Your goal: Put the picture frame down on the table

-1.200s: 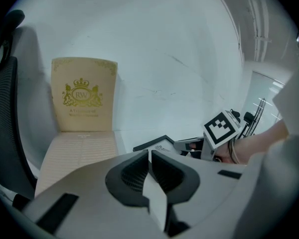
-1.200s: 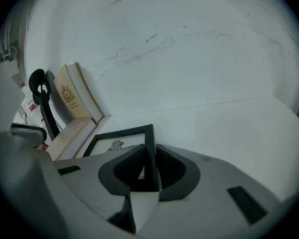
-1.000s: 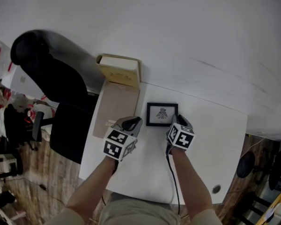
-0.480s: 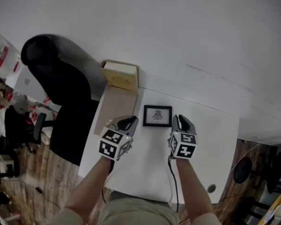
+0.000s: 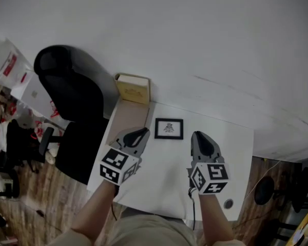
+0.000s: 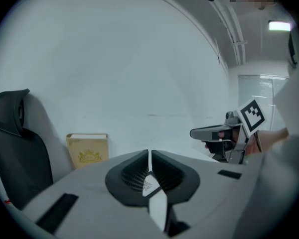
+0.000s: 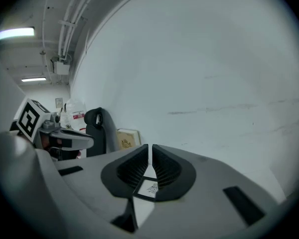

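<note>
The black picture frame (image 5: pixel 169 128) lies flat on the white table (image 5: pixel 164 181), near its far edge, with a small print facing up. Both grippers hover nearer to me than the frame, apart from it. My left gripper (image 5: pixel 142 134) is at the frame's left, its jaws shut with nothing between them. My right gripper (image 5: pixel 199 136) is at the frame's right, also shut and empty. Below the jaws, the frame (image 6: pixel 147 185) shows in the left gripper view (image 6: pixel 149 156). The frame (image 7: pixel 150 188) shows likewise in the right gripper view (image 7: pixel 150 151).
A yellow book (image 5: pixel 133 88) stands against the white wall at the table's far left corner. A brown mat (image 5: pixel 124 118) lies along the table's left side. A black office chair (image 5: pixel 66 91) stands left of the table. A round grommet (image 5: pixel 228 204) sits near the right front corner.
Both grippers have drawn back from the frame toward me and spread apart; the right one was touching the frame's side a second ago. The frame stays flat on the table.
</note>
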Tool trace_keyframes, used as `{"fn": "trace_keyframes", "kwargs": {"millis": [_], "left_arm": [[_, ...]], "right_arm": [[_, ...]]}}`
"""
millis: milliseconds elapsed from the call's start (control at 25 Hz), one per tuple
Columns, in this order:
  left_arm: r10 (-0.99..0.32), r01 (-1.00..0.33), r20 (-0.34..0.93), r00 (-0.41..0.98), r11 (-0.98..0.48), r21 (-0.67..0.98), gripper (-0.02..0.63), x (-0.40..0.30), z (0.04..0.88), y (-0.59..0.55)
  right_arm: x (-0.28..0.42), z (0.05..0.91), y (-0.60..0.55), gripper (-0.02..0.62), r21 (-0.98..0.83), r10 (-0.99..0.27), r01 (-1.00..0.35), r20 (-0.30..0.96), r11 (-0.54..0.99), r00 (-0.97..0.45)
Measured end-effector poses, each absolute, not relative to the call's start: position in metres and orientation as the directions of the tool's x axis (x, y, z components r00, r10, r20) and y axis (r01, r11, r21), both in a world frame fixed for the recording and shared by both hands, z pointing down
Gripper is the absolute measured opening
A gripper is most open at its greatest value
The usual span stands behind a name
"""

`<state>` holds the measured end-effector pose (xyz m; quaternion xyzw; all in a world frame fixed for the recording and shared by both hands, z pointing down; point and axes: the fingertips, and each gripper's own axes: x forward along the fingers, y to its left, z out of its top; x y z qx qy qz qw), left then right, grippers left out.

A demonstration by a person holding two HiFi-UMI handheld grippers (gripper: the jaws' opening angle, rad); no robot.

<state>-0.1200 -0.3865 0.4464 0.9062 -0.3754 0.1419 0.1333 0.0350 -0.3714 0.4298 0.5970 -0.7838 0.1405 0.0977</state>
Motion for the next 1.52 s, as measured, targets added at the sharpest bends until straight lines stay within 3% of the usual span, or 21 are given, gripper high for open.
{"fn": "trace_keyframes", "kwargs": {"millis": [720,1520], "left_arm": [[-0.690,-0.714,0.202,0.695,-0.697,0.075,0.035,-0.138,0.363,-0.313],[-0.668,-0.689,0.239,0.705,-0.725,0.006,0.035,-0.131,0.366,-0.275]], "right_arm": [[0.010,0.320,-0.270,0.021,-0.049,-0.883,-0.898,0.168,0.437,-0.439],[0.014,0.335,-0.245,0.021,-0.053,-0.870,-0.896,0.218,0.441,-0.441]]}}
